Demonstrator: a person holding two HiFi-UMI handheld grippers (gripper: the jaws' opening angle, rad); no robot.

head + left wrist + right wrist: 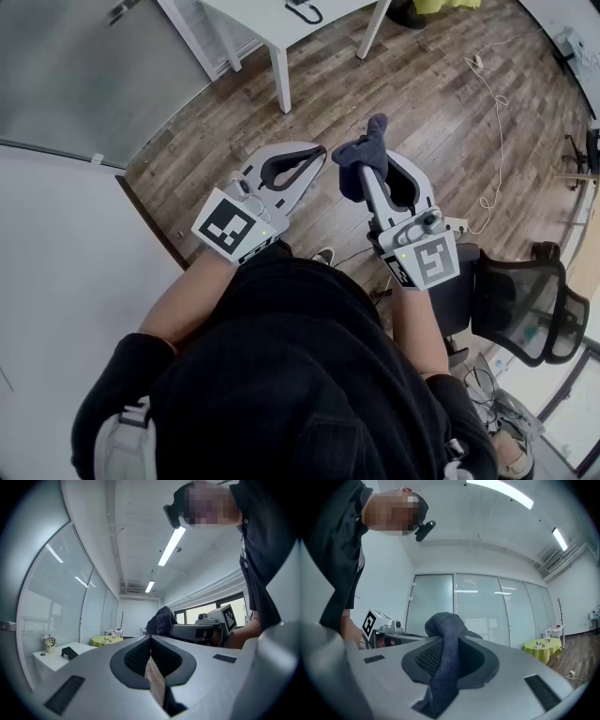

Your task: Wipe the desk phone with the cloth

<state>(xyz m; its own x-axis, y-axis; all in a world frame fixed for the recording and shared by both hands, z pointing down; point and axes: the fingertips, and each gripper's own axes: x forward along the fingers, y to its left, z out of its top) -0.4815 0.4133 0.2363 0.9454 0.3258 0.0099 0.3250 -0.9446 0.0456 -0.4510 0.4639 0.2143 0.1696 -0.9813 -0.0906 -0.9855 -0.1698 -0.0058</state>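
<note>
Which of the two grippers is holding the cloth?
The right gripper: its jaws are shut on the dark cloth. The left gripper has its jaws shut with nothing between them.

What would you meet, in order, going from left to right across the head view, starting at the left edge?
white wall → left gripper → cloth → mesh chair
</note>
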